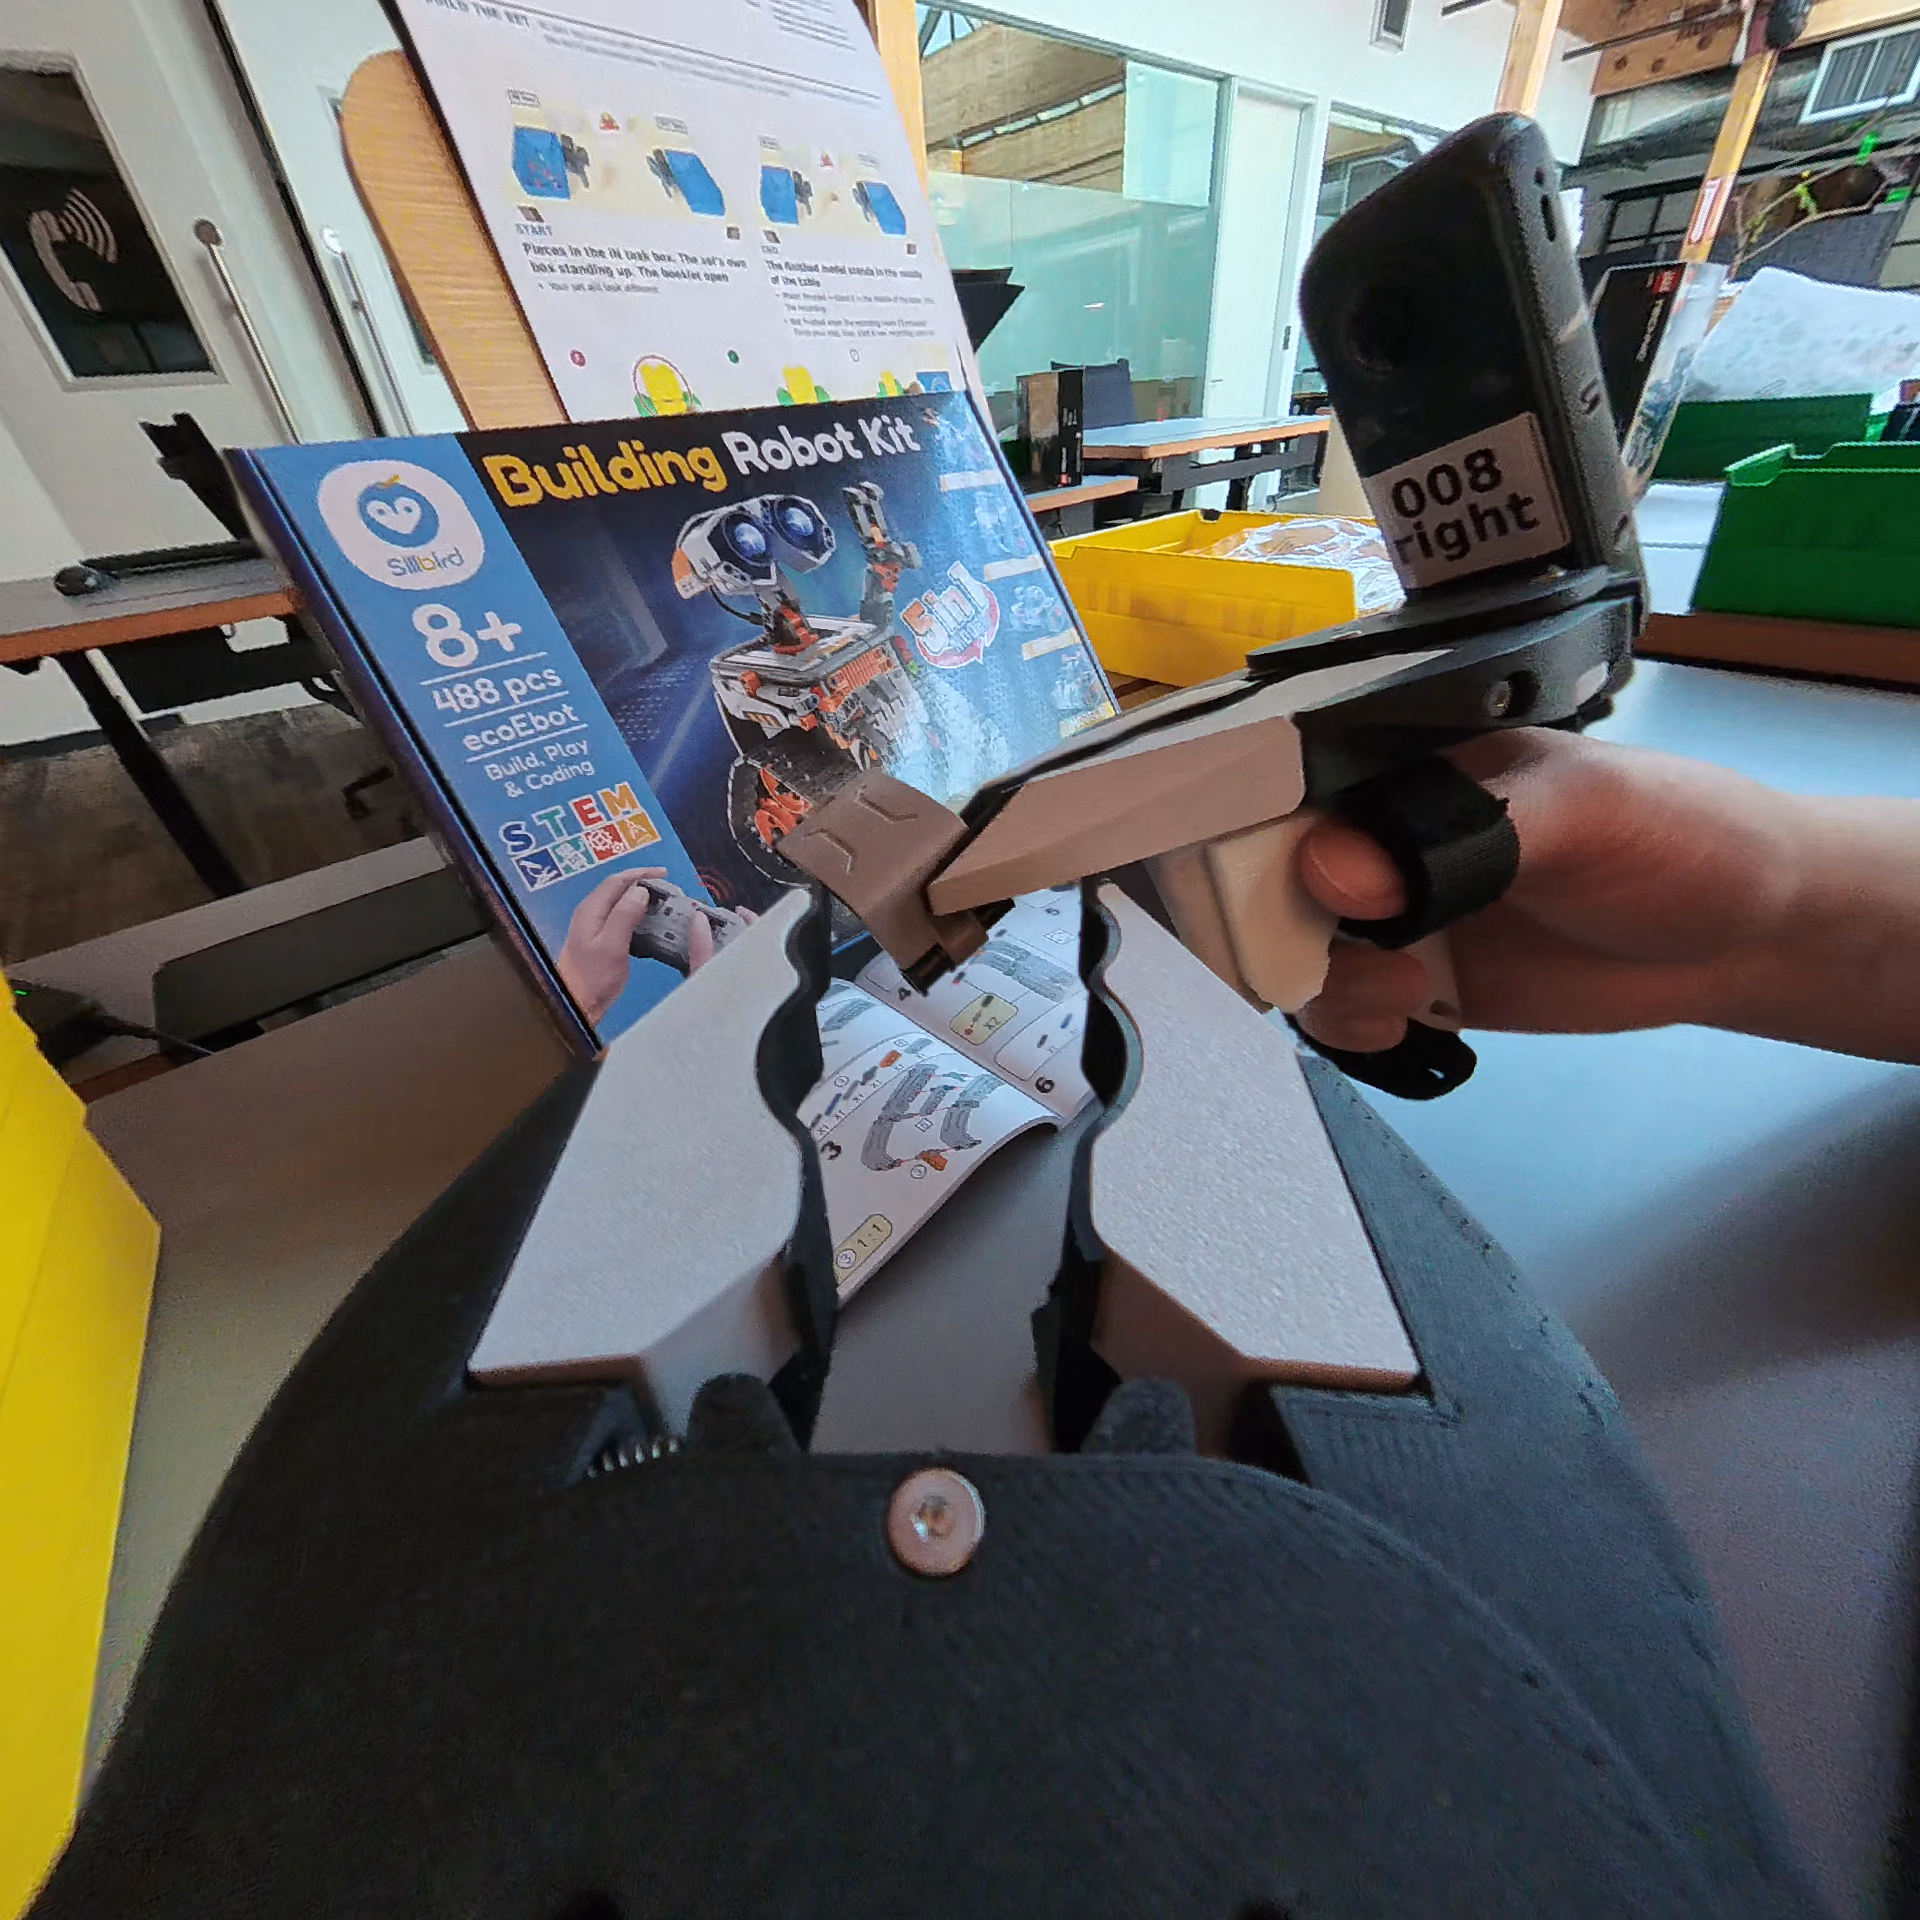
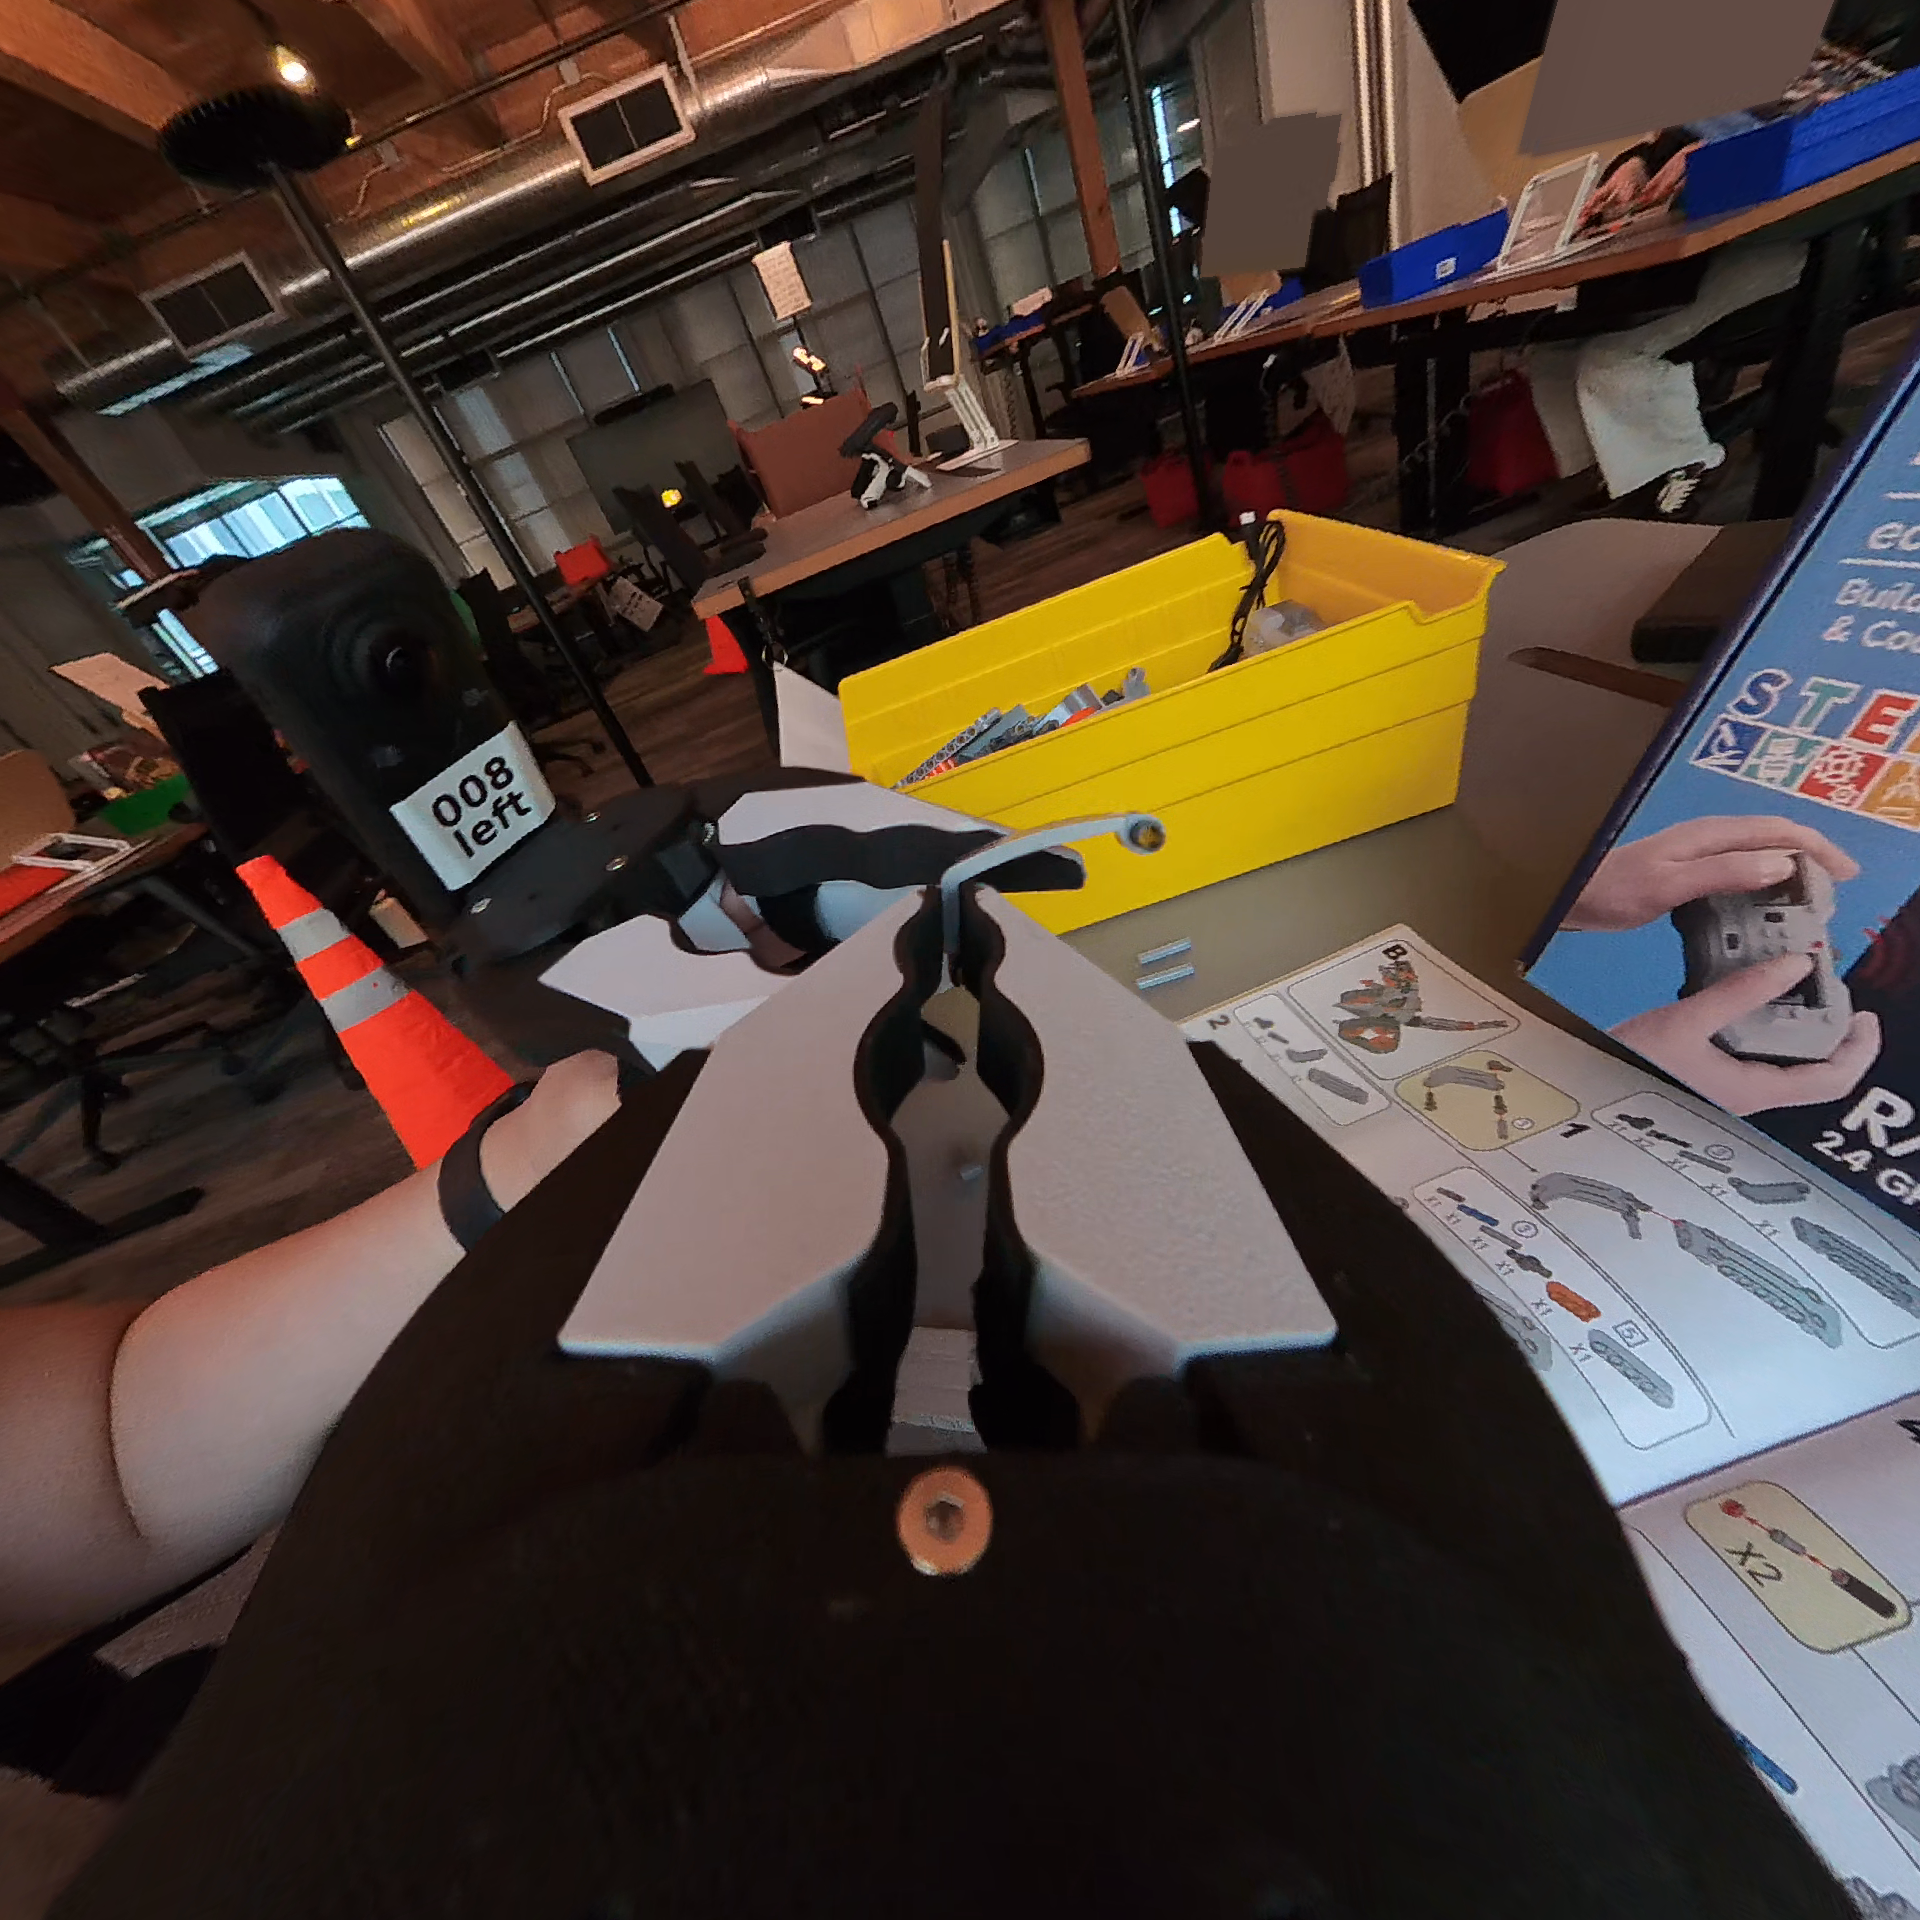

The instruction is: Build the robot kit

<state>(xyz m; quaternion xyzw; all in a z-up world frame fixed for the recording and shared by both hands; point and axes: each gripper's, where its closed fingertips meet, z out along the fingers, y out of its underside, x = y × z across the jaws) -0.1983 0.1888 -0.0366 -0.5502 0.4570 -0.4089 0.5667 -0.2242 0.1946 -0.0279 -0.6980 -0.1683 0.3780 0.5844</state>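
The right gripper (image 2: 951,935) pinches a thin grey bent piece (image 2: 1023,847) at its very fingertips; such a shallow hold could let it twist or slip. The left gripper (image 1: 951,1039) hangs released above the booklet (image 1: 935,1101), holding nothing, beside the box (image 1: 623,675).

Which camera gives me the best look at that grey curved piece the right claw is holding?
The right wrist view: the grey curved piece sticks out clearly from the right claw tips, yellow pin at its end. In the left wrist view the claw hides it.
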